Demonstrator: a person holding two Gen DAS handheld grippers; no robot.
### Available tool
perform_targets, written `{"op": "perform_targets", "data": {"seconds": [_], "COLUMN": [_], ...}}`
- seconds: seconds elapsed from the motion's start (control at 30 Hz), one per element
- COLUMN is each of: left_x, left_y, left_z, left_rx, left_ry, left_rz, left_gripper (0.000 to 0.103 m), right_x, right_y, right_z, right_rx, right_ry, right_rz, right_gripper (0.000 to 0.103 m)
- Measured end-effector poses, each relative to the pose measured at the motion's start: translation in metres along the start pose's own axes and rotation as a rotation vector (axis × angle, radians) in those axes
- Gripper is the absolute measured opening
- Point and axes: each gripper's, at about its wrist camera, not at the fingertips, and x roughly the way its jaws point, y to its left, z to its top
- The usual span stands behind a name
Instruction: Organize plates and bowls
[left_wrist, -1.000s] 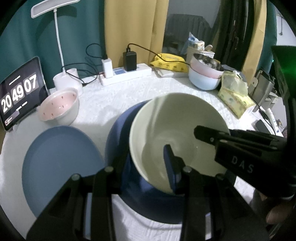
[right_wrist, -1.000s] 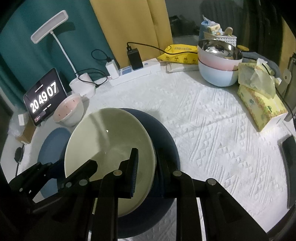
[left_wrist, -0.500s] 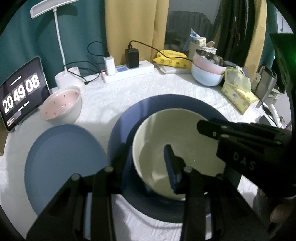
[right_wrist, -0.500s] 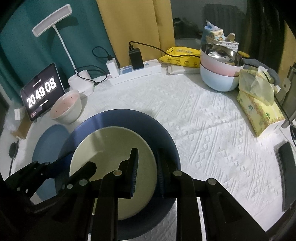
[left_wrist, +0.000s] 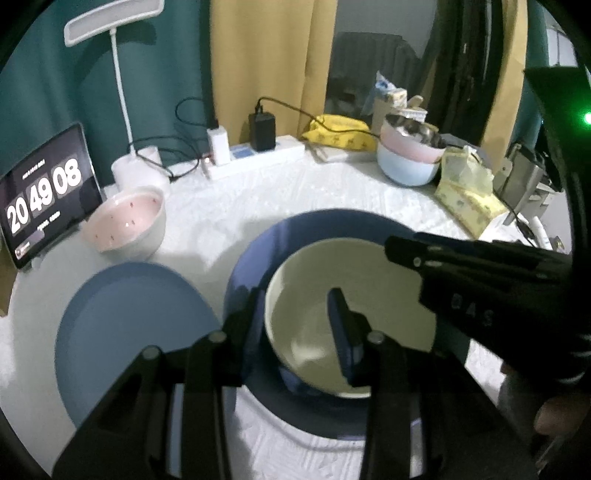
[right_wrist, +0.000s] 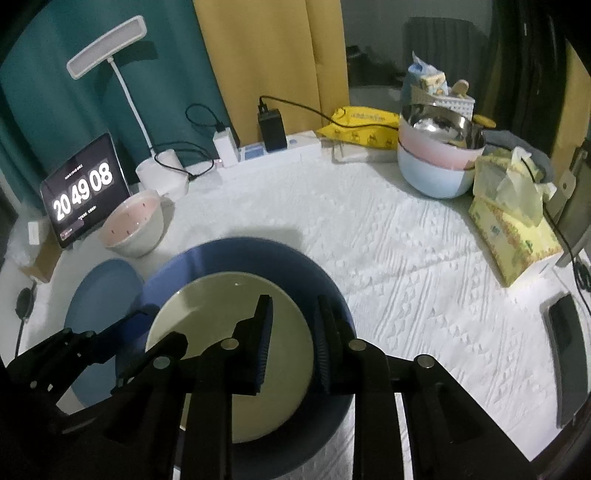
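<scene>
A cream bowl (left_wrist: 332, 280) (right_wrist: 221, 314) rests level inside a wider dark blue bowl (left_wrist: 332, 225) (right_wrist: 251, 254) on the white cloth. My left gripper (left_wrist: 293, 295) straddles the cream bowl's left rim, one finger outside and one pad inside, shut on it. My right gripper (right_wrist: 293, 301) straddles the right rim. Its jaws are opening, with the rim still between them against the outer pad. A flat blue plate (left_wrist: 129, 325) (right_wrist: 99, 295) lies to the left. A pink-lined bowl (left_wrist: 125, 221) (right_wrist: 133, 225) stands behind it.
At the back right, a steel bowl, a pink bowl and a pale blue bowl are stacked (right_wrist: 436, 162). A tissue pack (right_wrist: 517, 236) lies beside them. A clock tablet (right_wrist: 81, 192), a lamp base (right_wrist: 162, 177) and a power strip (right_wrist: 273, 151) line the far edge. A phone (right_wrist: 565, 354) lies at the right.
The cream bowl, held raised and tilted over the dark blue bowl a second ago, has come down and now lies level inside it. Both grippers stay on its rim.
</scene>
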Motion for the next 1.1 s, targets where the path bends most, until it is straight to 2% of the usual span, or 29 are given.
{"op": "perform_targets", "data": {"seconds": [0.47, 1.1], "left_x": [-0.017, -0.035], "left_y": [0.005, 0.039], "left_z": [0.009, 0.017], "left_rx": [-0.003, -0.053], "left_ry": [-0.041, -0.100], "left_rz": [0.001, 0.007], "left_gripper": [0.037, 0.043], "right_x": [-0.013, -0.019], "right_y": [0.010, 0.041], "right_z": [0.007, 0.018], "right_rx": [-0.014, -0.061], "right_ry": [-0.027, -0.044], "right_rz": [-0.004, -0.001], "right_gripper": [0.025, 0.025]}}
